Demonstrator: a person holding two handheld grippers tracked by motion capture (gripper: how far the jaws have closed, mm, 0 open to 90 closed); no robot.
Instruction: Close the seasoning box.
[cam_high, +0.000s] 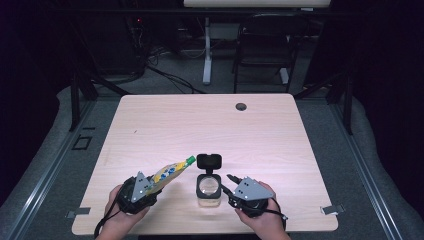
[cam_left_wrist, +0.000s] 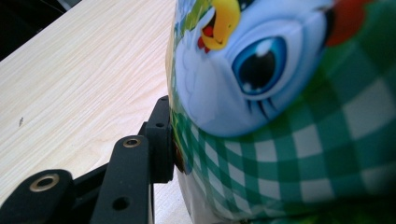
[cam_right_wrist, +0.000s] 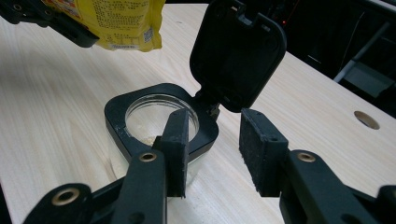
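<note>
A yellow pouch (cam_high: 172, 170) with a green cap (cam_high: 190, 160) slants up and to the right, and my left gripper (cam_high: 156, 183) is shut on its lower part. In the left gripper view its cartoon bird print (cam_left_wrist: 261, 70) looms close, with one finger (cam_left_wrist: 159, 135) pressed into its side. A clear jar (cam_high: 209, 196) with a black rim (cam_right_wrist: 121, 109) stands near the table's front edge, its flip lid (cam_right_wrist: 238, 51) raised open. My right gripper (cam_right_wrist: 215, 128) stands open at the jar's right side, one finger (cam_right_wrist: 177, 140) in front of the rim. The pouch's bottom (cam_right_wrist: 116, 21) hangs beyond the jar.
The light wooden table (cam_high: 210, 125) stretches away behind the jar, with a cable hole (cam_high: 241, 106) near its far edge. A dark chair (cam_high: 262, 45) and a white desk leg (cam_high: 207, 50) stand on the floor beyond it.
</note>
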